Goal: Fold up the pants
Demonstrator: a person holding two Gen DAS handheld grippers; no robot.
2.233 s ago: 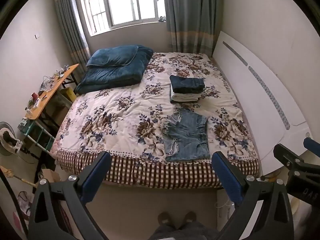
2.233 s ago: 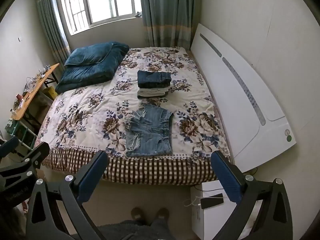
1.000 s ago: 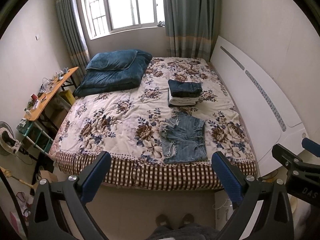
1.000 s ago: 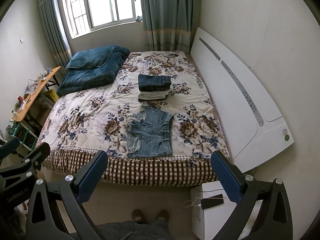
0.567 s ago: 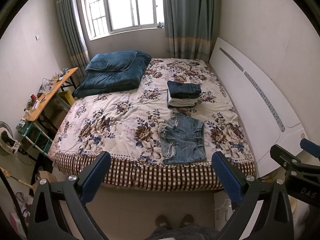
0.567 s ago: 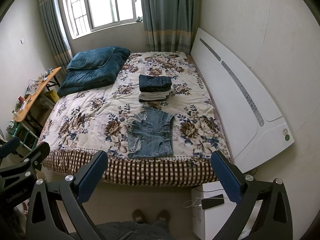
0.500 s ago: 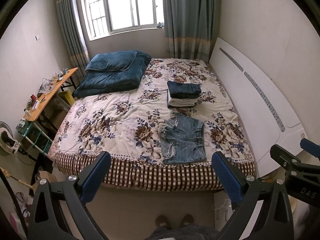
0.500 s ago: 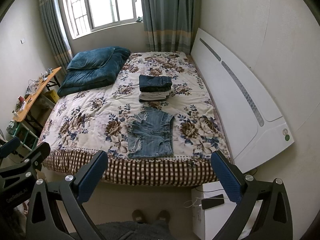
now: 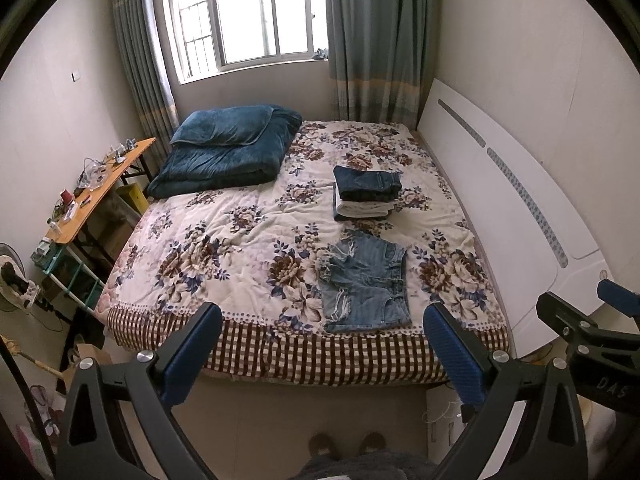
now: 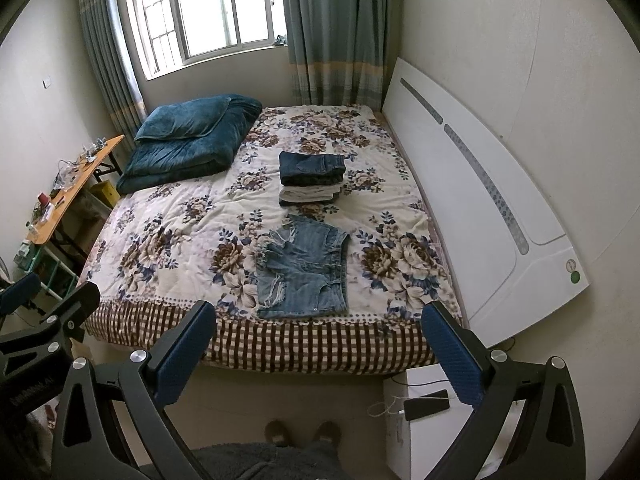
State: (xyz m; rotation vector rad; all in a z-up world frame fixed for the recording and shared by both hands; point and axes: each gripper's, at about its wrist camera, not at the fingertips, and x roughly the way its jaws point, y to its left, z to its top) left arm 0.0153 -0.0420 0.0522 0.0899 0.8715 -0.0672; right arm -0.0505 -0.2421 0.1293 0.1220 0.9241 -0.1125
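A pair of light blue denim shorts (image 9: 366,284) lies spread flat near the foot edge of the floral bed (image 9: 224,248); it also shows in the right wrist view (image 10: 304,270). Behind it sits a stack of folded pants (image 9: 366,194), dark jeans on top, also in the right wrist view (image 10: 312,178). My left gripper (image 9: 322,350) is open and empty, held back from the bed above the floor. My right gripper (image 10: 316,348) is open and empty too, at a similar distance.
A folded teal blanket with a pillow (image 9: 228,150) lies at the bed's far left. A white headboard (image 9: 512,216) runs along the right. A cluttered wooden desk (image 9: 92,190) stands left. A white bedside box with a phone (image 10: 426,404) stands at the lower right.
Both grippers have drawn back and tilted up slightly, so the bed sits a bit farther and lower in view. The shorts and the stack have not moved.
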